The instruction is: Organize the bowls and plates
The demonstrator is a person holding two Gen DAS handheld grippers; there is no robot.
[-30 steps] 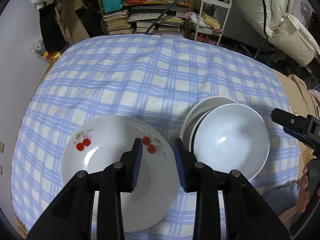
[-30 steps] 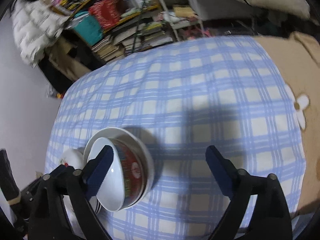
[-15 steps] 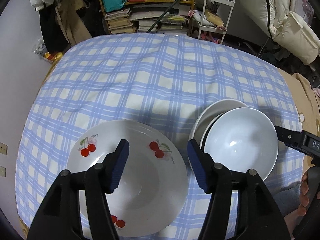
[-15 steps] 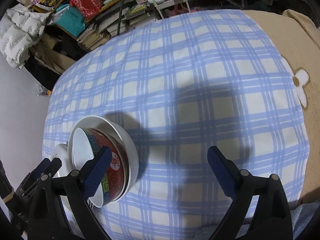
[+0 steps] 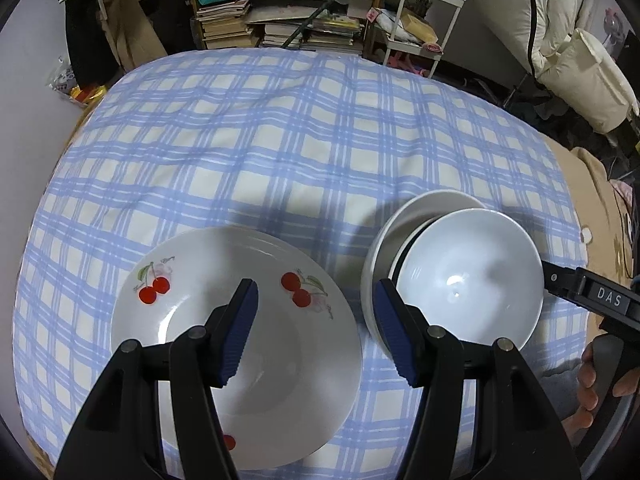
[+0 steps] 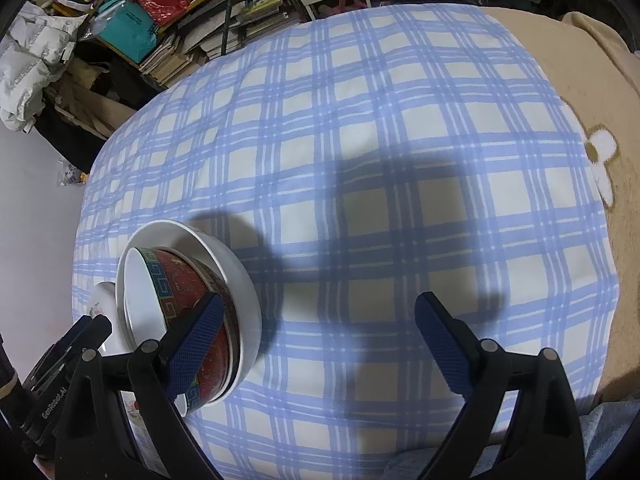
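Observation:
A white plate with cherry prints (image 5: 192,320) lies on the blue checked cloth (image 5: 280,140). My left gripper (image 5: 316,332) hovers open over the plate's right rim, pressing on nothing. To its right, a bowl with a white inside (image 5: 468,280) sits tilted in a wider white bowl (image 5: 404,224). In the right wrist view that inner bowl shows a red patterned outside (image 6: 188,292), with the white bowl (image 6: 240,276) around it. My right gripper (image 6: 320,344) stands wide open, its left fingertip (image 6: 196,344) in front of the red bowl's side. A sliver of the cherry plate (image 6: 102,296) shows behind.
A beige blanket with a flower print (image 6: 560,80) covers the cloth's right side. Beyond the far edge stand shelves of books and bags (image 5: 256,20) and a white trolley (image 5: 420,20). A hand (image 5: 592,380) holds the right gripper's handle at the right.
The left gripper's jaws have spread from a narrow gap to a wider one over the cherry plate. The right gripper has come down beside the nested bowls, and its left finger now overlaps the red bowl.

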